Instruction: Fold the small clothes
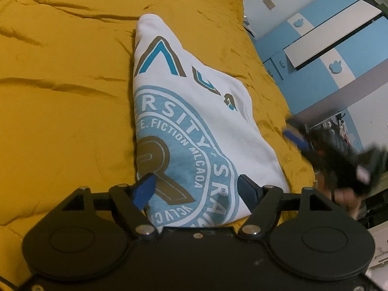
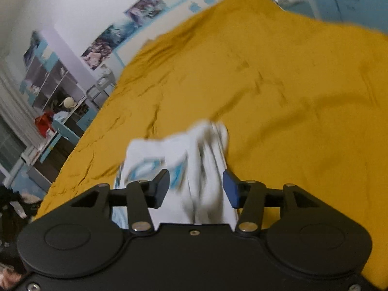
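1. A white T-shirt (image 1: 191, 111) with a light-blue round print lies folded on a mustard-yellow bedspread (image 1: 60, 84) that covers the bed.
2. In the left wrist view, the left gripper (image 1: 196, 191) has its fingers (image 1: 144, 189) spread wide, one on each side of the near end of the shirt. The fabric sits between them and reaches forward, past the fingertips, toward the far end of the bed. Whether the pads touch the cloth cannot be told.
3. To the right of those fingers, off the shirt's right edge, the right gripper (image 1: 339, 155) shows as a dark, motion-blurred shape with a blue pad.
4. In the right wrist view, the right gripper's fingers (image 2: 161, 188) also stand wide apart. The white shirt (image 2: 194, 160), heavily blurred, lies between and just ahead of them, with its folded layers showing as dark creases.
5. Beyond the fingers, the yellow bedspread (image 2: 278, 84) fills the view.
6. A blue-and-white wardrobe (image 1: 327, 43) stands beyond the bed's right edge in the left view; posters (image 2: 121, 34) hang on the wall in the right view.
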Available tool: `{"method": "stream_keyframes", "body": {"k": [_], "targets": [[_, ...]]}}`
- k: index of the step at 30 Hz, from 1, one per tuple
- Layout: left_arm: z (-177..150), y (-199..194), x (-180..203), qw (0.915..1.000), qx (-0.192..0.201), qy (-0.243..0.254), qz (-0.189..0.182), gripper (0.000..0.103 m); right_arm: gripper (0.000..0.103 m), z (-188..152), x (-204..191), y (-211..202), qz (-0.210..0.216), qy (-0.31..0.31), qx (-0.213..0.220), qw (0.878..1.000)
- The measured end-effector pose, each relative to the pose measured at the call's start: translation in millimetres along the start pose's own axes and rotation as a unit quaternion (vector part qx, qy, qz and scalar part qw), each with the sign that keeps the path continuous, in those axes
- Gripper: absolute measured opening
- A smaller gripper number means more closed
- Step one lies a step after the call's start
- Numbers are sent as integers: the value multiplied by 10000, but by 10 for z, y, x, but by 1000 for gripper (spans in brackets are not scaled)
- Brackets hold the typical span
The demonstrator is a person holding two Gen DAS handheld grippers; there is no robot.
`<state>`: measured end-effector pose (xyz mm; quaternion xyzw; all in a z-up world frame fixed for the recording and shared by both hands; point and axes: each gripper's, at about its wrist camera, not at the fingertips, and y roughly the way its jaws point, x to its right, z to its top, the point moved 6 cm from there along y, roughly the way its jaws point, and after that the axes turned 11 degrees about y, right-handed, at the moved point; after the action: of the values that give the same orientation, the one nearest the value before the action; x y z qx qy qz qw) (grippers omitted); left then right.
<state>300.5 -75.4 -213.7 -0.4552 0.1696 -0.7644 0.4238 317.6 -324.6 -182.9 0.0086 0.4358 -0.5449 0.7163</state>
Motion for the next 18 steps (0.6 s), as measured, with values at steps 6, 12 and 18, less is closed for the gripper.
{"method": "stream_keyframes", "body": {"k": [6, 12, 18], "targets": [[-4, -12, 3, 9999, 81, 60, 20, 76, 50, 290, -107, 813, -26, -560, -273, 9981], [-29, 20, -11, 9999, 72, -96, -27, 77, 9, 275, -37, 1201, -269, -662, -725, 9948], [-5, 10, 22, 9998, 143, -102, -45, 79, 6, 541, -63, 1133, -201, -655, -279, 9973]]}}
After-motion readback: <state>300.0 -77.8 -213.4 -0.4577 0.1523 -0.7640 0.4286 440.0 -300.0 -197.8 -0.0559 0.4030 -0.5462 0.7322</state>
